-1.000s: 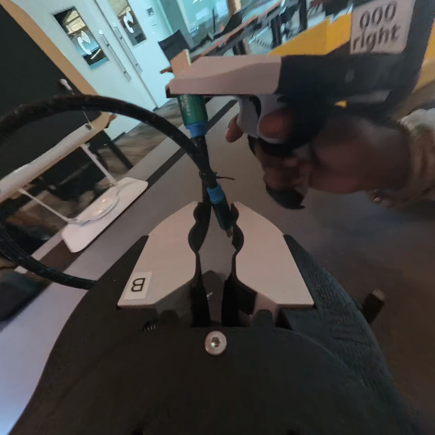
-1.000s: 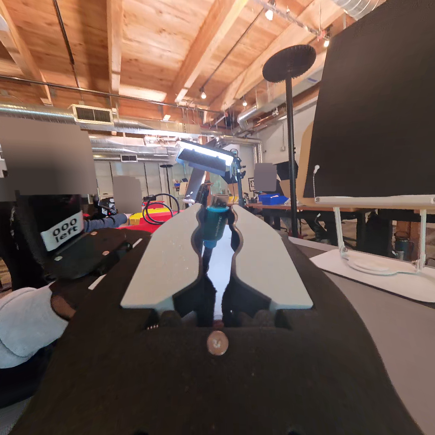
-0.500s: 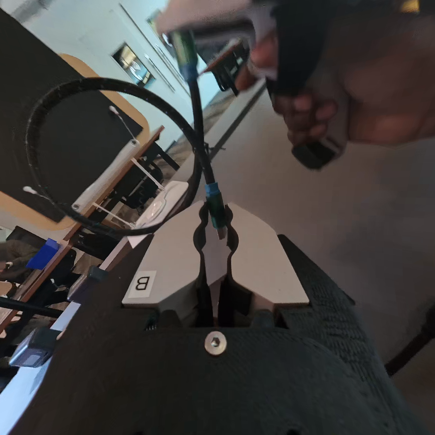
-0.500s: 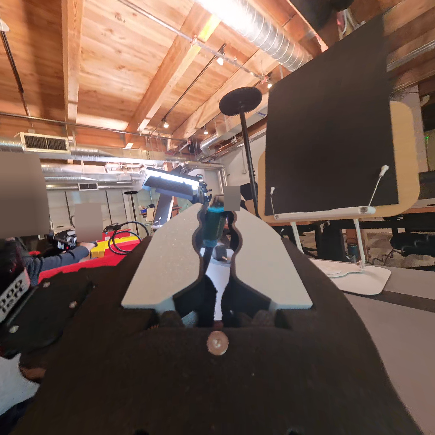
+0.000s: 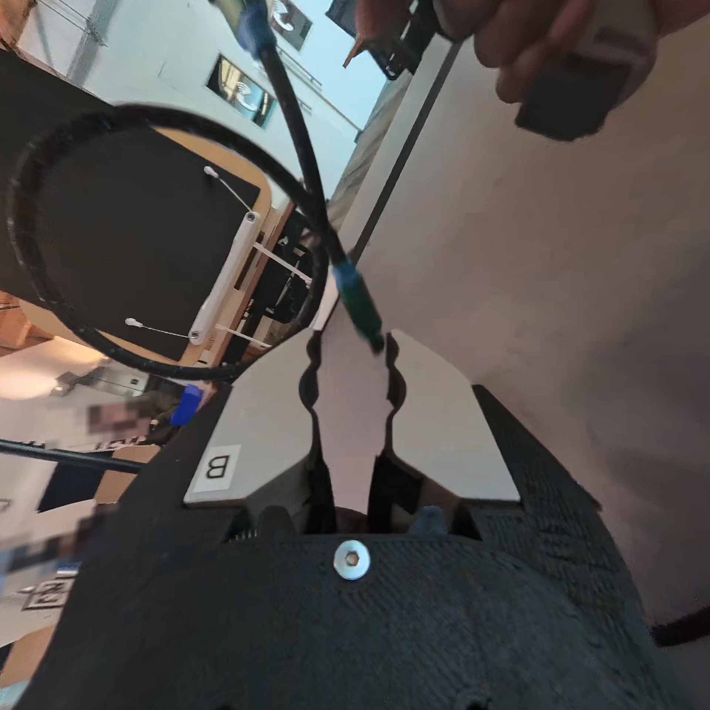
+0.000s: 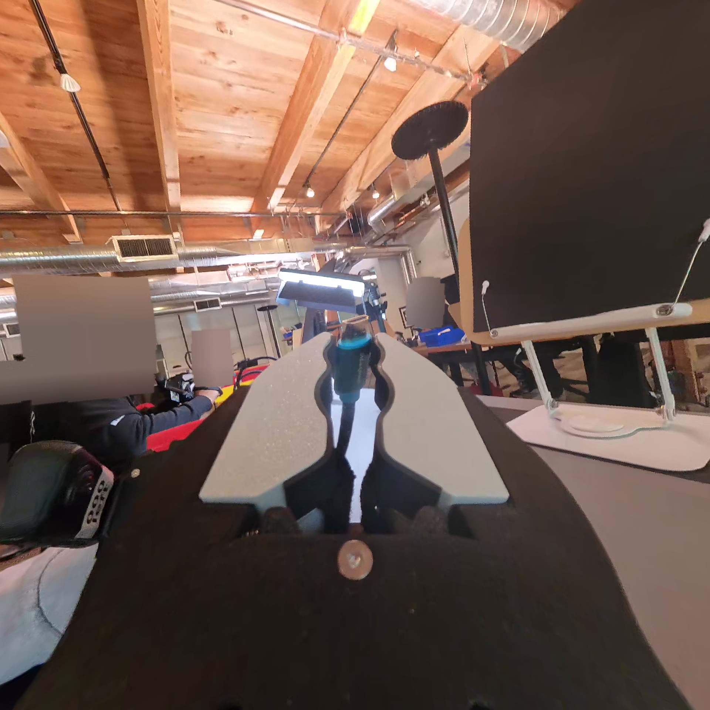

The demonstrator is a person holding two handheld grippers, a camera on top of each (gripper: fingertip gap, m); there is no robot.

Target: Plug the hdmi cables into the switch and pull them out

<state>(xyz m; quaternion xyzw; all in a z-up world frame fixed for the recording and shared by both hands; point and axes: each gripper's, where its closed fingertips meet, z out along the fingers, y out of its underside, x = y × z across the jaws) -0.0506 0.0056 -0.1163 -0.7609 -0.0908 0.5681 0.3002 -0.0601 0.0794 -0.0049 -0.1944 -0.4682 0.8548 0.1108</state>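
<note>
A black HDMI cable [image 5: 303, 153] with green plugs and blue collars forms a loop in the air. My right gripper [image 6: 353, 340] is shut on one plug [image 6: 351, 369], whose metal tip points up and forward. The cable drops back between the fingers. In the left wrist view the other plug [image 5: 357, 307] hangs down from the right gripper, with its tip at my right fingertip [image 5: 395, 345]. My left gripper [image 5: 351, 338] is open and grips nothing. No switch is in view.
A grey table [image 5: 538, 269] lies below. A black board on a white stand [image 6: 576, 192] with a flat white base [image 6: 614, 434] stands at the table's edge, with a black floor lamp [image 6: 430, 130] behind it. The hand holding the right gripper [image 5: 557, 57] is close above my left gripper.
My left gripper's jaws have spread apart and no longer hold the lower plug, which has swung to the right fingertip. The left view has rolled, and the right gripper has moved up out of frame.
</note>
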